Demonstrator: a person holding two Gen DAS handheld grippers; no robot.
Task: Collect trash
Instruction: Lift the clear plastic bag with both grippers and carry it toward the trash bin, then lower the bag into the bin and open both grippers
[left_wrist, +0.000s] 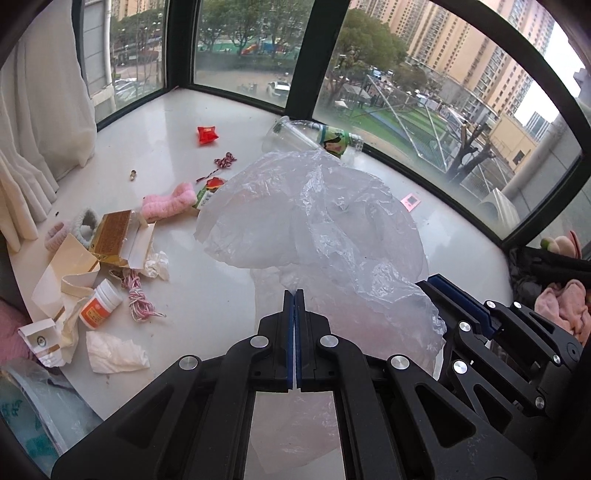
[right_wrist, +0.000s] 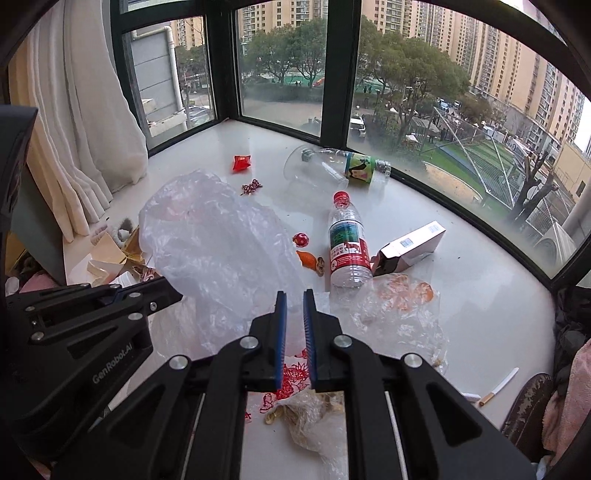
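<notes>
A clear plastic bag (left_wrist: 317, 221) billows over the white window sill (left_wrist: 207, 295); it also shows in the right wrist view (right_wrist: 218, 251). My left gripper (left_wrist: 294, 295) is shut on the bag's lower edge. My right gripper (right_wrist: 292, 295) stands slightly open beside the bag, and whether it holds any film I cannot tell. In the left wrist view the right gripper (left_wrist: 436, 282) shows at the bag's right edge. Trash lies around: a red-capped water bottle (right_wrist: 347, 243), a white carton (right_wrist: 413, 247), orange peel (right_wrist: 308, 260), a pill bottle (left_wrist: 99, 302), tissues (left_wrist: 114, 352), a gold box (left_wrist: 114, 236).
A lying clear bottle (right_wrist: 332, 166) and a red packet (right_wrist: 242, 162) sit near the window. A cigarette (right_wrist: 498, 387) lies at the right. White curtains (left_wrist: 40, 140) hang at the left. Pink cloth (left_wrist: 565, 306) lies at the right edge. Window frames bound the sill's far side.
</notes>
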